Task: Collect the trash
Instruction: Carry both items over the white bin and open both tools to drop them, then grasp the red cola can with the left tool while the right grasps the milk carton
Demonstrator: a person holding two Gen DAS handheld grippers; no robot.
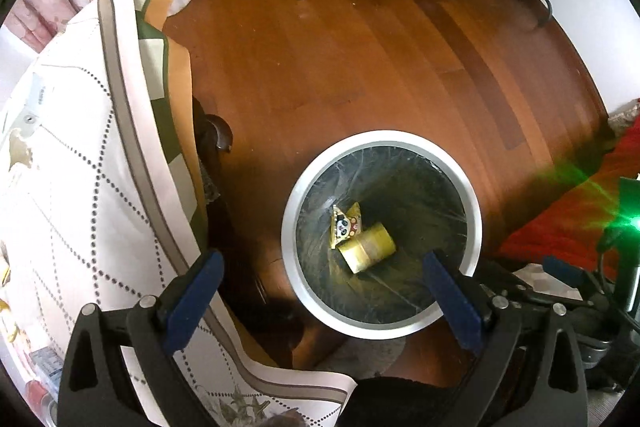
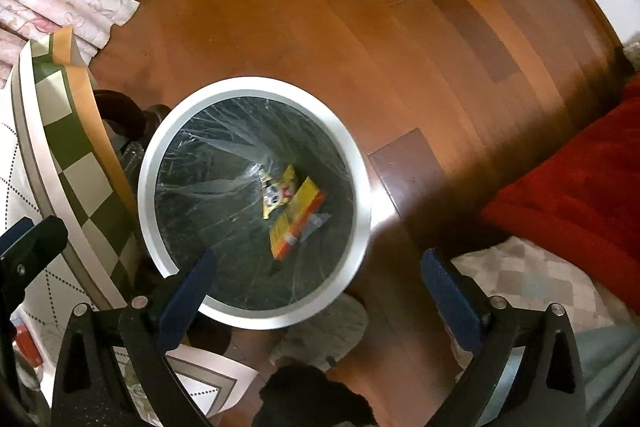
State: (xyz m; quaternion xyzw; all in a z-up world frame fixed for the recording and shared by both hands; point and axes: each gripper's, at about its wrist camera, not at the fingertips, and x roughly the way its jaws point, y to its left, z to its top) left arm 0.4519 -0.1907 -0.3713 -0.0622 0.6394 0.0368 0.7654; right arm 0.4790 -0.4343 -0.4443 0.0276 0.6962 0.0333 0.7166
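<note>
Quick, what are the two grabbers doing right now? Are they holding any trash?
Left gripper: jaws open, holding nothing, above the trash bin.
Right gripper: jaws open, holding nothing, also above the bin.

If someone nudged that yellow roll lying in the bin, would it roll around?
Probably: the yellow roll lies on its curved side. It likely wouldn't go far, since the panda wrapper rests against it and the bin liner is crinkled. It looks light.

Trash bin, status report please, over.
Both grippers, left and right, open, empty. White-rimmed round trash bin holds yellow wrappers. Nothing blocking.
</note>
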